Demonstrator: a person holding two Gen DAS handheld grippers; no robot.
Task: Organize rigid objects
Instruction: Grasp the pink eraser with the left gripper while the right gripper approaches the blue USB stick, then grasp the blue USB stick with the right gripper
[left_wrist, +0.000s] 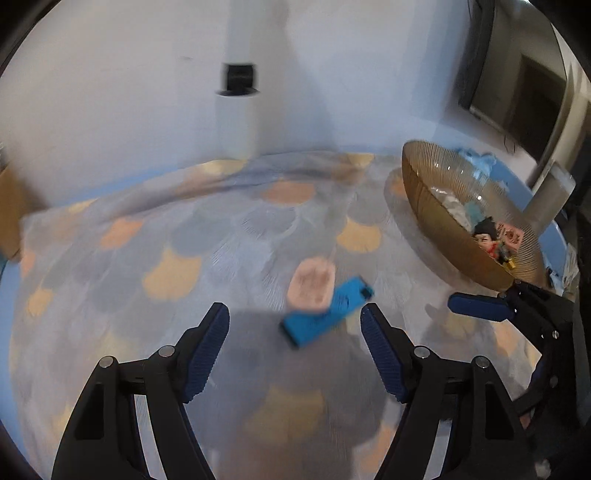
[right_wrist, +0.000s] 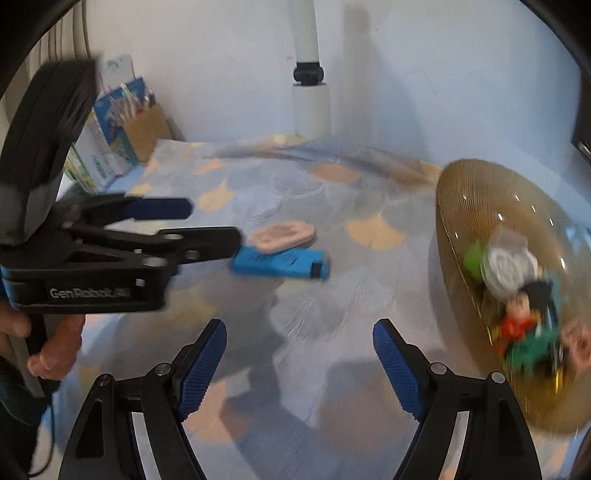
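Observation:
A flat blue bar-shaped object (left_wrist: 327, 313) lies on the patterned cloth, just beyond and between the fingers of my open left gripper (left_wrist: 294, 325); it also shows in the right wrist view (right_wrist: 280, 263). A pink oval object (left_wrist: 311, 286) lies beside it on its far side, also seen from the right (right_wrist: 284, 236). A ribbed amber glass bowl (left_wrist: 436, 218) holds several small toys at the right; in the right wrist view the bowl (right_wrist: 454, 206) is right of my open, empty right gripper (right_wrist: 300, 332). The left gripper (right_wrist: 210, 227) reaches toward the blue bar.
A white pole with a black clamp (right_wrist: 309, 74) stands at the back by the wall. A cardboard holder with booklets (right_wrist: 129, 118) sits back left. The scalloped cloth (left_wrist: 177, 236) covers the table. A dark screen (left_wrist: 517, 92) is on the right.

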